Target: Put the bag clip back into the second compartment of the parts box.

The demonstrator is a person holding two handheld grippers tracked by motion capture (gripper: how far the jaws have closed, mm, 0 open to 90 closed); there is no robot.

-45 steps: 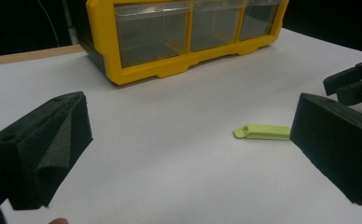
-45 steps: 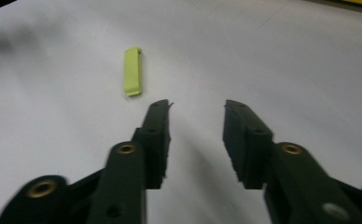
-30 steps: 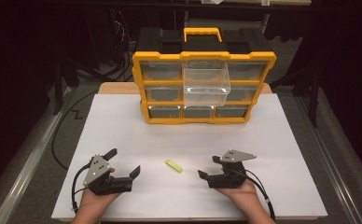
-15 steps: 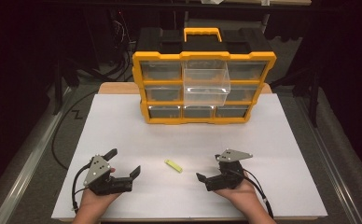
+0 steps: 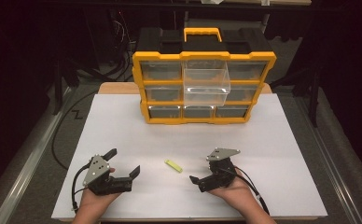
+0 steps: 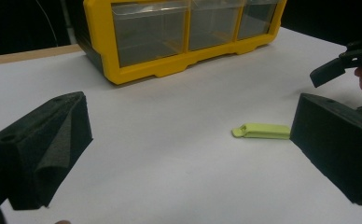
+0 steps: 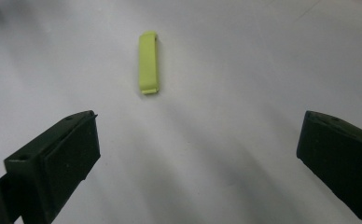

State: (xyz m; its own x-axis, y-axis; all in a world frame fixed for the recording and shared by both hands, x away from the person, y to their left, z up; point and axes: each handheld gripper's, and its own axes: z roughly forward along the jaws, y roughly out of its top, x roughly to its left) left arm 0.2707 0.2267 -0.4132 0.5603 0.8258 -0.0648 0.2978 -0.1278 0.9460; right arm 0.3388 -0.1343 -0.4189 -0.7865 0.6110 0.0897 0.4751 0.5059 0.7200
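Observation:
A small yellow-green flat piece (image 5: 173, 165) lies on the white sheet (image 5: 263, 140) between the two grippers. My left gripper (image 5: 124, 161) rests in a hand at the front left, open, its jaws pointing right toward the piece (image 6: 262, 131). In its own view the left gripper (image 6: 191, 107) has nothing between its jaws. My right gripper (image 5: 201, 169) sits in a hand at the front right, pointing left at the piece (image 7: 148, 62). The right gripper (image 7: 200, 121) has just been opening; it stands wide, empty, a short way from the piece.
A yellow organiser (image 5: 205, 79) with clear drawers stands at the back of the sheet. Its top middle drawer (image 5: 206, 83) is pulled out. Cables trail from both grippers toward the front edge. The table drops off at the left and right sides.
The right gripper has shifted slightly left toward the green piece and turned, its jaws spreading wider. The left gripper and the piece have kept still.

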